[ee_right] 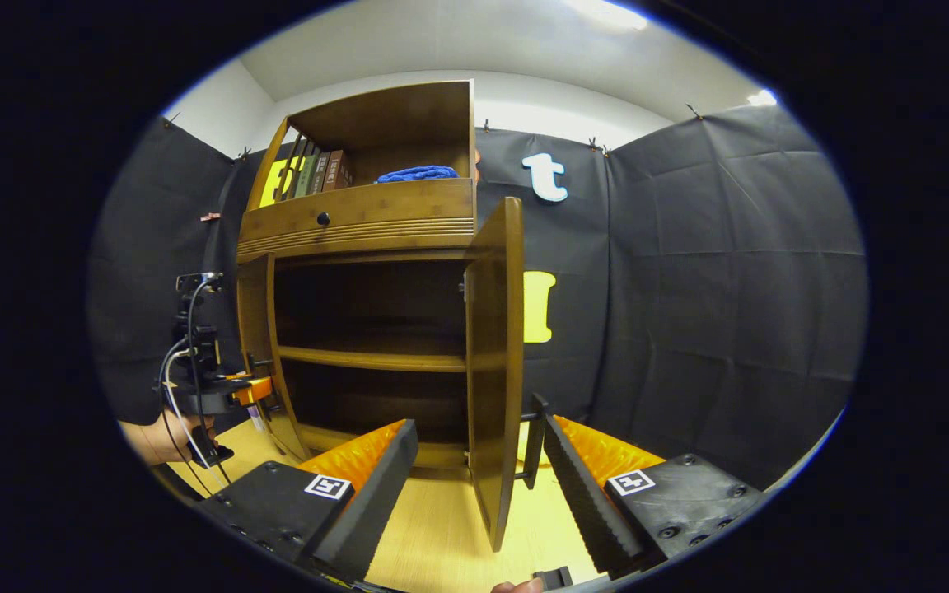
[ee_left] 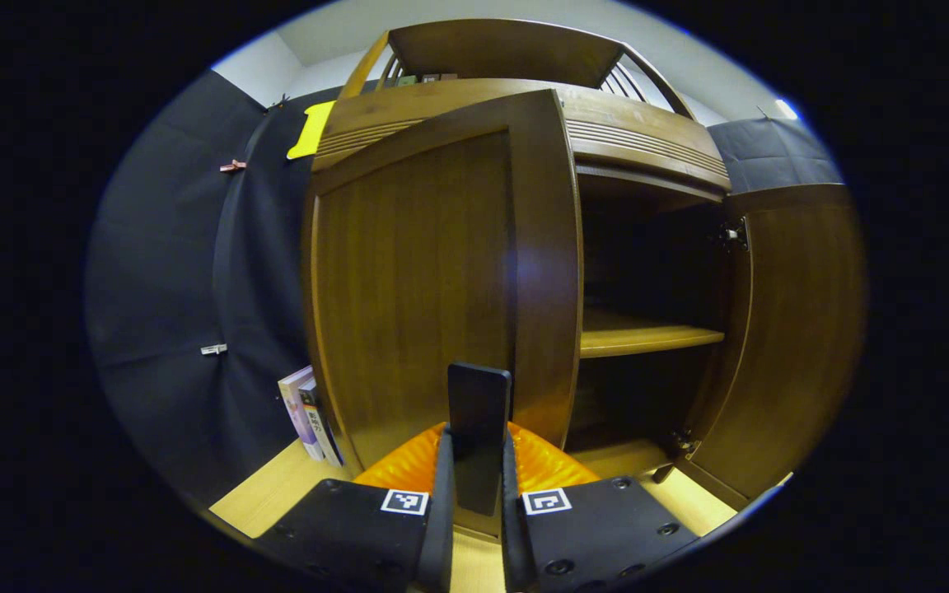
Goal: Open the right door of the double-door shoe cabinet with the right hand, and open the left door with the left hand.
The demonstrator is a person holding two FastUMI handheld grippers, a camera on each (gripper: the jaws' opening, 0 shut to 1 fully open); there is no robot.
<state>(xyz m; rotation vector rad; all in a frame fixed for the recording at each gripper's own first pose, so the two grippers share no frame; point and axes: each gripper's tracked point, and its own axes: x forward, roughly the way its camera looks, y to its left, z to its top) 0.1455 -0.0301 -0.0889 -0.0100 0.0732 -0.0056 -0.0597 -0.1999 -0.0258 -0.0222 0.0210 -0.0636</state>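
Our right gripper (ee_right: 474, 486) gaped, holding nothing; the right door (ee_right: 495, 362) stood open. At six o'clock our left gripper (ee_left: 474, 494) pinched the left door's handle (ee_left: 479, 412); the left door (ee_left: 433, 280) was partly swung.

Warm browns ahead of me, orange and black on my tools.

Ahead of my left gripper (ee_left: 479, 473), orange ribbed with black pads and black-and-white square markers, stands the glossy reddish-brown wooden left door (ee_left: 425, 280) with its flat black handle (ee_left: 479, 408). Beyond my right gripper (ee_right: 474, 486), same colours, the honey-brown right door (ee_right: 495, 362); above it a blue cloth (ee_right: 417, 174). Pale yellow wood-grain tabletop (ee_right: 441, 527) beneath.
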